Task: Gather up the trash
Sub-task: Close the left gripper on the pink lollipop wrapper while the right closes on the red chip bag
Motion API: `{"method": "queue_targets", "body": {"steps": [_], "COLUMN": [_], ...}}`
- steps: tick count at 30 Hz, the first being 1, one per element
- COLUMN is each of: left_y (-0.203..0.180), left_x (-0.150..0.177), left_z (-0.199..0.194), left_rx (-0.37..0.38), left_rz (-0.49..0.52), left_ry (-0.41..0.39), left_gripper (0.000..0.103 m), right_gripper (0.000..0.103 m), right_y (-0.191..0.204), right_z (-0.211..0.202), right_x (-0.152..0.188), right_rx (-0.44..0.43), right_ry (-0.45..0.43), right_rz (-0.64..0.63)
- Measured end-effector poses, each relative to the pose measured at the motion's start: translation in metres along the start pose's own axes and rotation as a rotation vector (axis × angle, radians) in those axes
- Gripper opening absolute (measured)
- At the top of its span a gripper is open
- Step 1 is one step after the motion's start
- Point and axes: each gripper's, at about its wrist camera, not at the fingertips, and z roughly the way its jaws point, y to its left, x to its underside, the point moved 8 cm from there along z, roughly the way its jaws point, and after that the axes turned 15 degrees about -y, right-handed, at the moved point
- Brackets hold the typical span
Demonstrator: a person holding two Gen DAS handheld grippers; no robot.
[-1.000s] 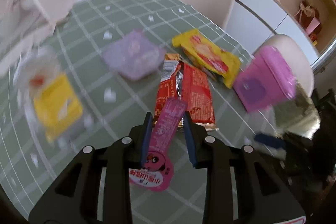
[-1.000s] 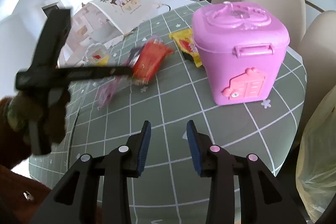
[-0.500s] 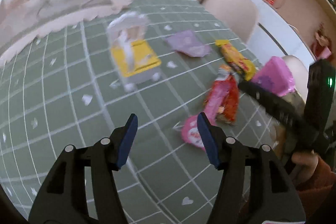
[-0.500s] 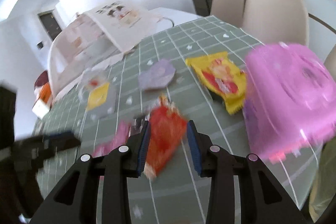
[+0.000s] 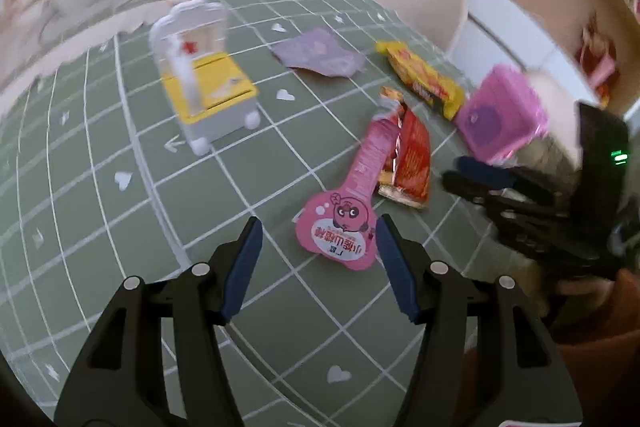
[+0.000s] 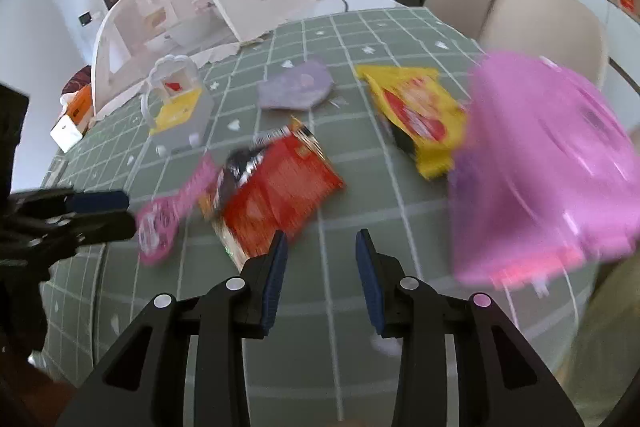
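A pink wrapper (image 5: 352, 211) lies flat on the green checked tablecloth (image 5: 120, 131), just ahead of my left gripper (image 5: 316, 259), which stands open and holds nothing. Beside it lie a red wrapper (image 5: 412, 155), a yellow wrapper (image 5: 424, 79) and a lilac scrap (image 5: 320, 55). The pink bin (image 5: 500, 115) stands to the right. In the right wrist view the right gripper (image 6: 320, 259) hangs open and empty over the cloth, just in front of the red wrapper (image 6: 280, 187). The pink wrapper (image 6: 172, 203) lies to its left and the pink bin (image 6: 552, 163), blurred, to its right.
A small white-and-yellow toy cart (image 5: 200, 83) stands on the cloth's left part. A mesh food cover (image 6: 192, 3) sits at the back. Beige chairs (image 6: 536, 23) ring the far side. A bag (image 6: 604, 355) hangs off the table's right edge.
My left gripper let go of the pink wrapper, which now lies on the cloth, and drew back open. The right gripper swung left from the bin toward the red wrapper.
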Motion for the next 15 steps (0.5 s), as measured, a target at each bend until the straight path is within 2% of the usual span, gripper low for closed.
{"method": "queue_targets", "body": {"steps": [3,6,8,11,15], "left_y": [-0.005,-0.005,0.001,0.02,0.048], "left_x": [0.004,0.008,0.008,0.009,0.008], "left_z": [0.009,0.014,0.01,0.003,-0.002], "left_rx": [-0.017,-0.028,-0.035,-0.085,-0.166], "left_rz": [0.032,0.035,0.014,-0.023,-0.073], "left_ry": [0.02,0.049,0.044,0.036,0.034], "left_gripper": [0.055,0.03,0.023,0.022,0.022], "right_gripper": [0.034,0.034,0.034,0.034,0.034], "right_y": [-0.003,0.0,0.007,0.026,0.039], "right_z": [-0.01,-0.012,-0.012,-0.001,0.028], "right_x": [0.001,-0.013,-0.028,-0.044,-0.05], "right_rx": [-0.027,-0.041,-0.038,-0.071,-0.018], "right_ry": [-0.021,-0.079,-0.135,-0.164,-0.151], "right_rz": [0.064,0.126,0.129,0.103,-0.011]}}
